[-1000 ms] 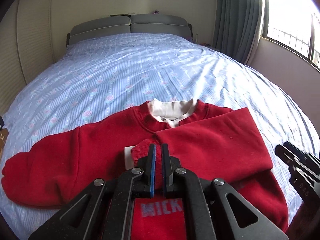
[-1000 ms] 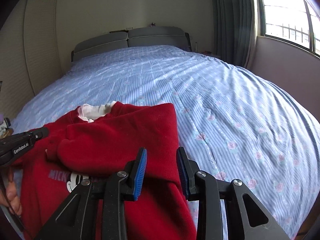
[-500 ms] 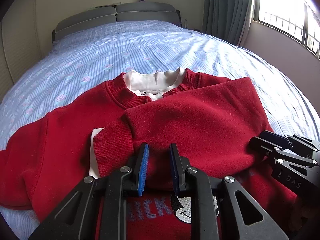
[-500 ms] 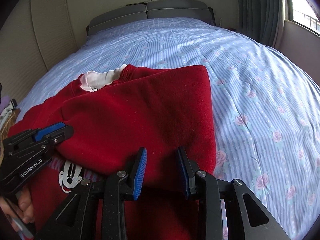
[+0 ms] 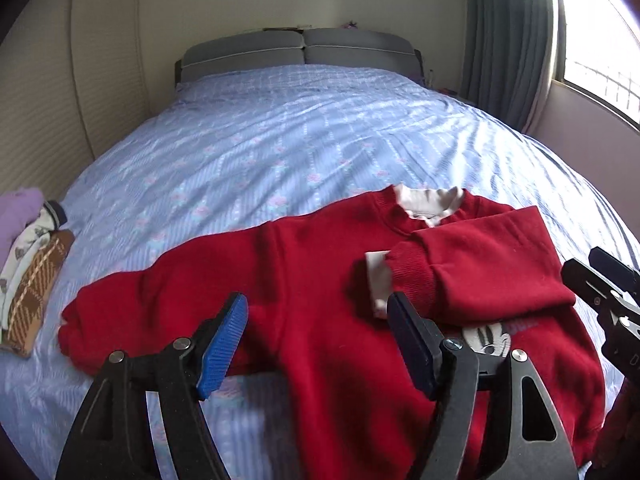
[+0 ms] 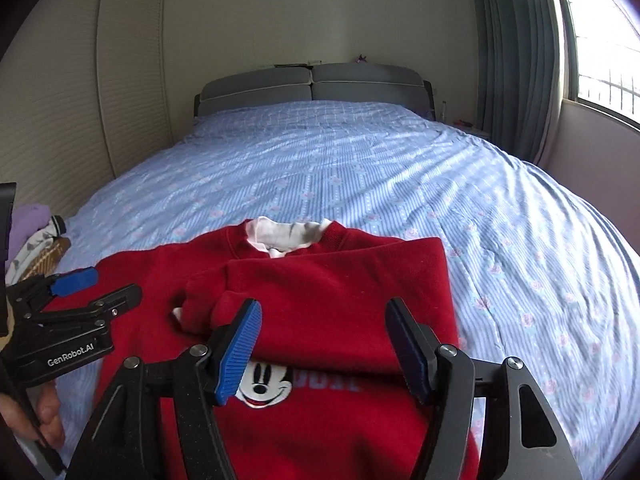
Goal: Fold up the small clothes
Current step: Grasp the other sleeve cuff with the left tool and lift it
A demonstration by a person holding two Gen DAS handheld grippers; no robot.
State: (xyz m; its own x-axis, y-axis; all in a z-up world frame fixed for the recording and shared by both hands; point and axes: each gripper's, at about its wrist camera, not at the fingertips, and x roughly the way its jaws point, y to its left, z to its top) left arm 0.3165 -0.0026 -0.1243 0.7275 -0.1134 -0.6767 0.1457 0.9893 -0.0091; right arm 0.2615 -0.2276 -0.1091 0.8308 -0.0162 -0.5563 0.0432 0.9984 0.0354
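A small red sweatshirt (image 5: 320, 280) lies face up on the near part of a bed (image 5: 304, 144) covered with a blue flowered sheet. Its white collar (image 6: 286, 236) points toward the grey headboard (image 6: 312, 88). One sleeve (image 5: 476, 276) is folded across the chest, its ribbed cuff lying near the middle of the garment with a strip of white lining showing at its end. The other sleeve (image 5: 132, 312) lies stretched out flat to the side on the sheet. Below the folded sleeve, a cartoon mouse face (image 6: 262, 386) and part of some pale lettering show on the front.

The left gripper (image 5: 316, 344) hangs just above the near edge of the sweatshirt, its fingers spread wide with nothing between them; one blue pad sits over the stretched-out sleeve, the other beside the folded cuff. The right gripper (image 6: 324, 348) hovers over the folded sleeve and the printed face, its fingers likewise wide apart and empty. In the right wrist view the left gripper appears at the left edge, over the sweatshirt's shoulder, with the person's hand (image 6: 28, 416) on its handle.

At the left edge of the bed, well apart from the sweatshirt, sits a small pile of other clothes (image 5: 28, 272): something lilac, a white patterned piece and a brown checked one. Grey-green curtains (image 6: 516, 60) hang beside a bright window (image 6: 604, 40).
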